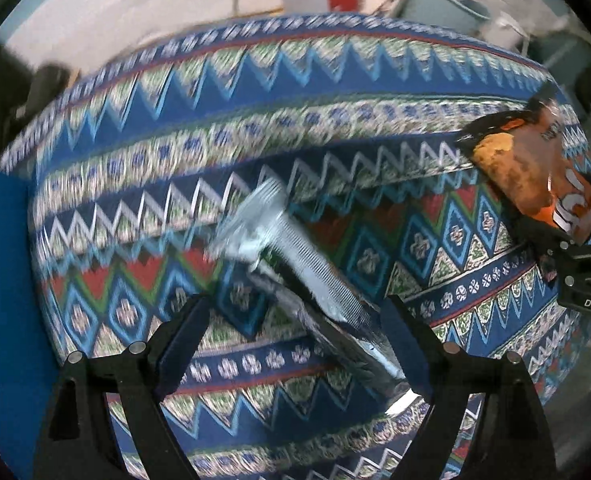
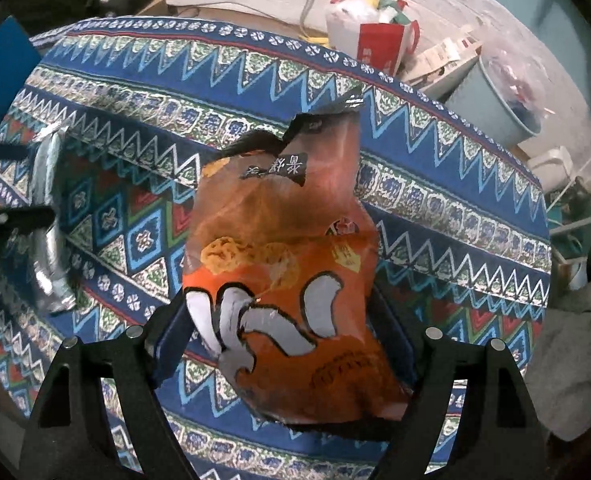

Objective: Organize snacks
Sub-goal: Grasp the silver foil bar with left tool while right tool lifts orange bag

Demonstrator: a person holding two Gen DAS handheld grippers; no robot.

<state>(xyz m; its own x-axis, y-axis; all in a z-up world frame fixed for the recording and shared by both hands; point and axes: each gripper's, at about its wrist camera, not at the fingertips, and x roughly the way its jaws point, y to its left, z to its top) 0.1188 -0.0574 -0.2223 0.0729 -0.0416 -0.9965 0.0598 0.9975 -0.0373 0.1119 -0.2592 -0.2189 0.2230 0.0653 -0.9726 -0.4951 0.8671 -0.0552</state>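
Ok so here's where I'm at. My right gripper (image 2: 283, 344) is clamped on a crinkly orange snack bag with white swirly lettering (image 2: 283, 272), holding it by its lower part, with the bag sticking up and away from the camera over the table. The table is covered by a blue patterned cloth with zigzag and diamond bands (image 2: 435, 184).

My left gripper (image 1: 295, 336) has a silver foil snack packet (image 1: 295, 264) running diagonally between its fingers. The left wrist view is pretty smeared, and from there the fingers look spread wide with the packet against the right one only, so I can't tell if it's actually pinched or just sitting there. In the right wrist view the same silver packet (image 2: 47, 220) is at the far left, next to the black fingers of the other gripper.

From the left wrist view the orange bag (image 1: 535, 172) shows up at the right edge, well apart from the silver one.

Past the table there's a red and white paper bag (image 2: 379, 46) and a pale teal bin (image 2: 491, 108) on the floor.
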